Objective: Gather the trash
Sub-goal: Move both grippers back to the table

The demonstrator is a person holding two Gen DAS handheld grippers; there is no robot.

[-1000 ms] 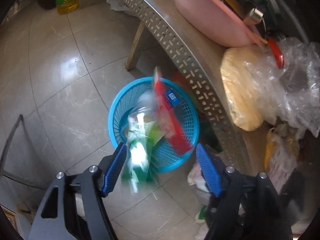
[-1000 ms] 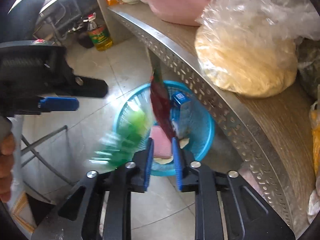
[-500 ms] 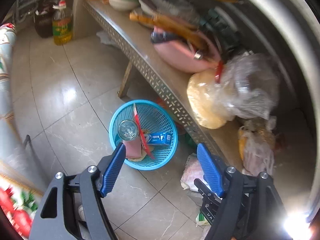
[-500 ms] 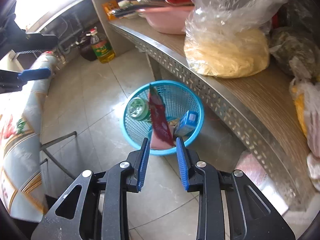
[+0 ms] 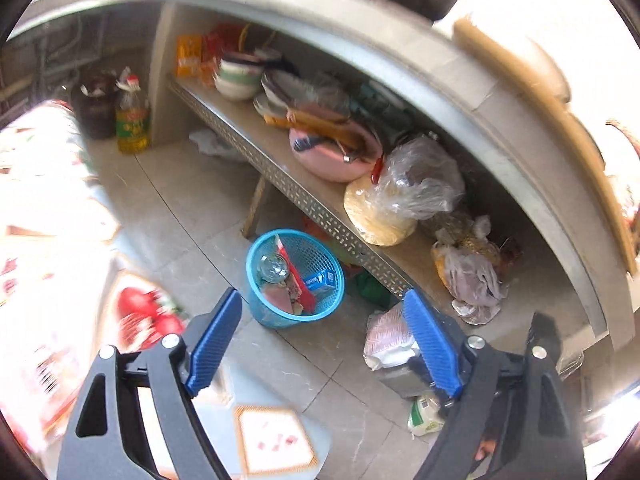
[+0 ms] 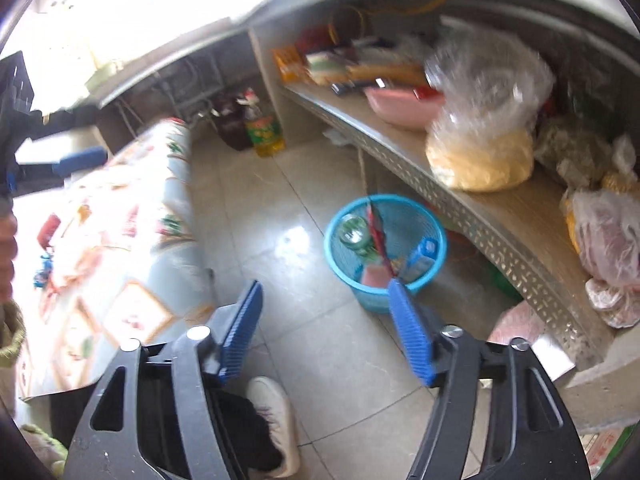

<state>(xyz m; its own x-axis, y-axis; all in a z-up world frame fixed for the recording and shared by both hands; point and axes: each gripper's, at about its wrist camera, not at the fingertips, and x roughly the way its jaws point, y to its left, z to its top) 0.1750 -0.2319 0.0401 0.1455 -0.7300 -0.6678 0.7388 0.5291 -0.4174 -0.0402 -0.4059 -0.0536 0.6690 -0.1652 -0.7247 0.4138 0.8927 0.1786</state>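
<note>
Trash: I see it lying in the blue basket, which stands on the tiled floor just in front of the low shelf.
Left tongs: I have them spread wide and still opening, nothing between the blue pads; they point down at the floor short of the basket.
Right tongs: also opening, nothing between the pads; the basket sits just past the right pad's tip in my right view.
Basket contents: a clear bottle bottom up at the left, a red wrapper standing on edge across the middle, a small blue carton at the right, something pink at the bottom.
Shelf: a pink basin, then a clear bag of pale yellow stuff, then more bags further right; stacked bowls at the far end.
Floor beyond: a yellow oil bottle by the shelf's end wall, a dark jar just beside it.
Left side: my surface with a patterned cloth, blurred.
Below right tongs: a white shoe on the floor.
</note>
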